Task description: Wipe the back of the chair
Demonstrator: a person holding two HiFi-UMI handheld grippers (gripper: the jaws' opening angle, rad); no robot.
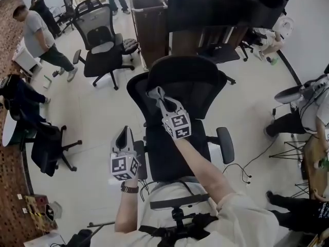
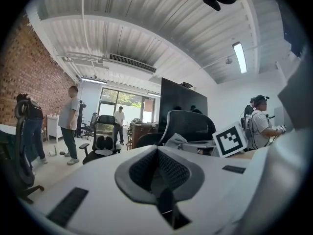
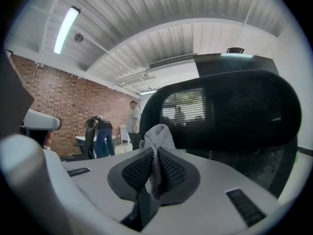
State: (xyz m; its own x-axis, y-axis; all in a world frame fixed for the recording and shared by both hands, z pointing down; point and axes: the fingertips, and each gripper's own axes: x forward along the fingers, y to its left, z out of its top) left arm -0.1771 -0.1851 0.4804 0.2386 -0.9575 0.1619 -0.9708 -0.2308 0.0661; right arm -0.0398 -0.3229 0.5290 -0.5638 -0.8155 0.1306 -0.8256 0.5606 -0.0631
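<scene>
In the head view, the seat of the black mesh office chair [image 1: 191,81] is largely covered by the right arm [image 1: 201,164]. A grey knitted cloth [image 3: 156,136] is pinched between the jaws of the right gripper [image 3: 153,168], just beside the chair's backrest [image 3: 230,106] at frame centre; contact cannot be made out. The left gripper [image 2: 159,170] is held lower left, jaws pressed together, empty. A second black chair [image 1: 100,42] is seen upper left.

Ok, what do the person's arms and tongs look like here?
The left tongs and right tongs are pale grey shells with dark textured pads, each carrying a cube of black-and-white square markers. The left wrist wears a dark watch; the pale sleeve ends near the right elbow.
</scene>
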